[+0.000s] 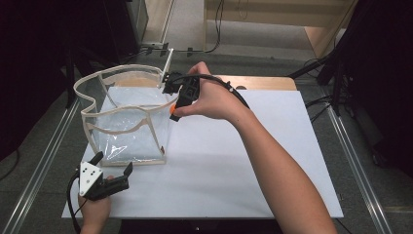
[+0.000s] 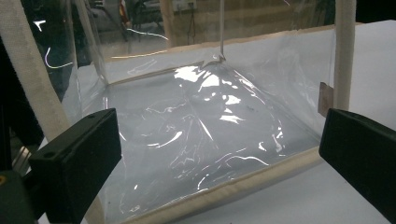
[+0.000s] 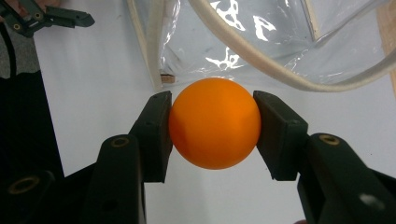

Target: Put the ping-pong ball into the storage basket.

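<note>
On the left, the left tongs (image 1: 113,165) rest wide apart on the table (image 1: 234,165), holding nothing, just beside the one clear bag (image 1: 127,127), which looks empty. To the right, the right tongs (image 1: 172,115) grip the single orange ball (image 3: 214,122) at the bag's rim, so dropping it in remains.

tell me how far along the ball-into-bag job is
Done: the right gripper is shut on the orange ball. In hand: it holds the ball beside the clear bag's rim. Left: dropping it in; the bag looks empty. The left gripper waits open near the bag.
</note>
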{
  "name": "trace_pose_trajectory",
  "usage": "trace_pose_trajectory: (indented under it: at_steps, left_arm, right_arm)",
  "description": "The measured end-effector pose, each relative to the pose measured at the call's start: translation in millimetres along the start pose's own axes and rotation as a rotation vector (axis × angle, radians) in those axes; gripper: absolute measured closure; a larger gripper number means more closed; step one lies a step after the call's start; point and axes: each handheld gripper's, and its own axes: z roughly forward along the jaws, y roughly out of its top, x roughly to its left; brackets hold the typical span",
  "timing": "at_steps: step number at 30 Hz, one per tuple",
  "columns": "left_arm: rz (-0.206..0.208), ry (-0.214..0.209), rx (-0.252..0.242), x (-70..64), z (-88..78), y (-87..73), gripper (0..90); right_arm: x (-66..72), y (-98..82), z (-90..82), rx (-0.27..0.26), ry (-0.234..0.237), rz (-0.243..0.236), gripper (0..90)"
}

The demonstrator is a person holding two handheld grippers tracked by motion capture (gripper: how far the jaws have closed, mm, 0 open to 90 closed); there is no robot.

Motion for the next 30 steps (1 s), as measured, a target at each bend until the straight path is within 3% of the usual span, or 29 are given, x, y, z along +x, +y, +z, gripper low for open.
trace_pose_trajectory:
  at_steps: [17,30]
  left_arm:
    - [-0.001,-0.001,-0.001,0.1,-0.1,0.0,0.0]
    - [0.001,-0.002,0.001,0.4,-0.5,0.0,0.0]
  right_arm:
    - [-3.4,9.3,-16.6,-0.007,-0.020,-0.003,48.2]
    - [-8.9,16.3,-19.9,-0.015,-0.019,-0.006,48.2]
